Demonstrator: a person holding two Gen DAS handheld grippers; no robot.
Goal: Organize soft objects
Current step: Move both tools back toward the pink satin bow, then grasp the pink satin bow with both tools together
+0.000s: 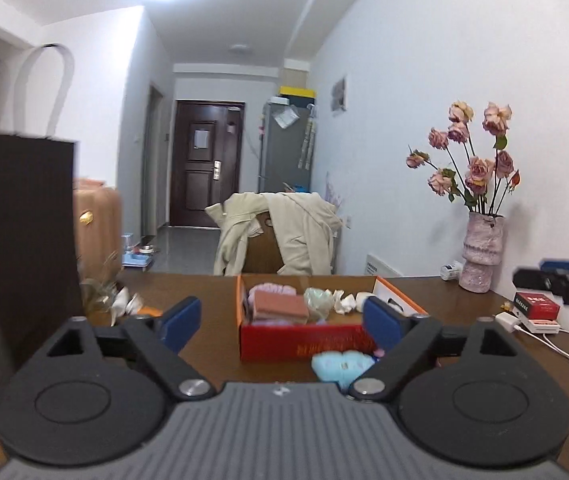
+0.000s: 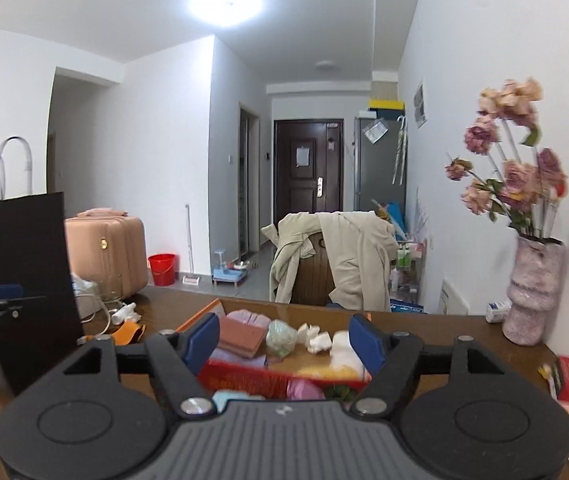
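Both grippers, left point(image 1: 280, 320) and right point(image 2: 284, 344), gape empty. Blue soft item point(image 1: 340, 366) just ahead of left, before box point(image 1: 304, 344): likely light, squashy; pinch mid-body.

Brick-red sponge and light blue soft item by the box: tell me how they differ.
The brick-red sponge lies inside the red box; the light blue item lies outside on the table, against the box's near wall. The sponge is a flat, sharp-edged block; the blue item looks rounded and puffy. Neither is gripped: the left gripper stands open.
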